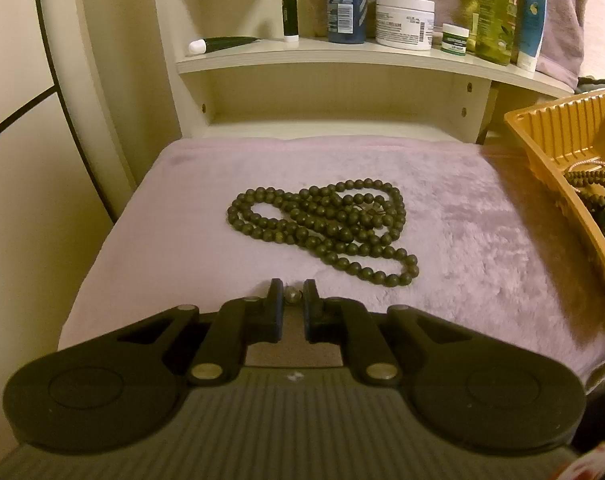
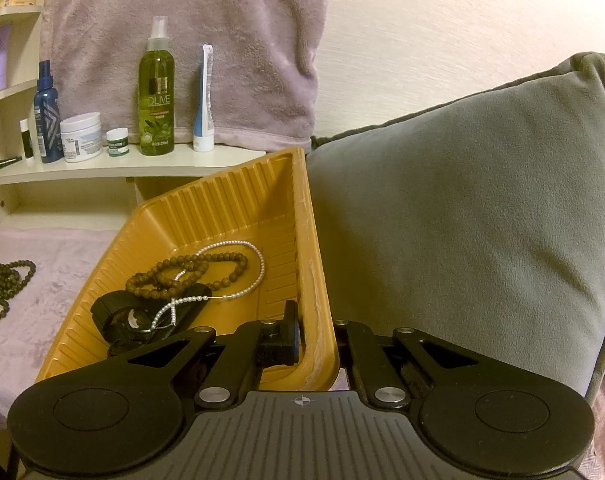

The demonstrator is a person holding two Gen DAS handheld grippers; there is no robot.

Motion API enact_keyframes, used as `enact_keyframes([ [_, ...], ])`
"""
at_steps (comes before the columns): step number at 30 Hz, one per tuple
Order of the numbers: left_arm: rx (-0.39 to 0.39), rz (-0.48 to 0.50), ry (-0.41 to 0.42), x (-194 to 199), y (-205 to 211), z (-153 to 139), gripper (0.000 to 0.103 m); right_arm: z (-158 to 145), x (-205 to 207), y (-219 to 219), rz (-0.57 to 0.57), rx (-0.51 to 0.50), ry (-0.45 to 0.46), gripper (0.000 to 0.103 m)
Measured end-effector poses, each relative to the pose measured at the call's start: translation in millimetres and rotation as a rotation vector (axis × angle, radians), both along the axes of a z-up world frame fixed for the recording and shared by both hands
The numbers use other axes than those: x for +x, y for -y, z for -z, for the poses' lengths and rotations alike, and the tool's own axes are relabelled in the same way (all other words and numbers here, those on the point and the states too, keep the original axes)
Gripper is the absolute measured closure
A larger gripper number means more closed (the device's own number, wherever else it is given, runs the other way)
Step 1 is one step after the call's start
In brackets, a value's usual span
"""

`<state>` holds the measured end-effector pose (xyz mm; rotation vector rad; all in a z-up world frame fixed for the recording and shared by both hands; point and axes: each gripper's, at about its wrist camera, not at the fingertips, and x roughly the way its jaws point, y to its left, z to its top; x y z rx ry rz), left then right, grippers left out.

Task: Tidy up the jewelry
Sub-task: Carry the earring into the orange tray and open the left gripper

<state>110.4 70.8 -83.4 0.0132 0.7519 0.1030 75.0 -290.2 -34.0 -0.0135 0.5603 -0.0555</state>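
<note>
A long dark bead necklace (image 1: 322, 226) lies coiled on the lilac fleece cloth (image 1: 482, 240); it also shows at the left edge of the right wrist view (image 2: 2, 280). My left gripper (image 1: 292, 294) is shut on a small round bead (image 1: 291, 295) at the cloth's near edge. My right gripper (image 2: 316, 334) is shut on the right wall of the orange ribbed tray (image 2: 314, 264), one finger inside, one outside. In the tray lie a brown bead bracelet (image 2: 190, 272), a pearl strand (image 2: 238, 276) and a black watch (image 2: 122, 316).
A cream shelf (image 1: 342, 60) behind the cloth holds bottles, jars and tubes, among them a green olive spray bottle (image 2: 156, 92). A grey cushion (image 2: 462, 220) stands right of the tray. A lilac towel (image 2: 190, 40) hangs behind the shelf.
</note>
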Motion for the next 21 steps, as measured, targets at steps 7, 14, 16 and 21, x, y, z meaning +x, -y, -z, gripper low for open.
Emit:
enact_keyframes([
  [7, -0.005, 0.005, 0.006, -1, 3, -8, 0.095, 0, 0, -1, -0.001, 0.001, 0.002, 0.098],
  [14, -0.008, 0.036, 0.029, -2, 14, -20, 0.095, 0, -1, -2, -0.002, 0.002, 0.004, 0.099],
  [16, -0.010, 0.054, 0.034, -1, 21, -24, 0.095, 0, -2, -3, -0.002, 0.001, 0.004, 0.099],
  [21, -0.032, 0.140, 0.060, 2, 49, -39, 0.095, -2, -3, -5, -0.006, -0.002, 0.008, 0.099],
])
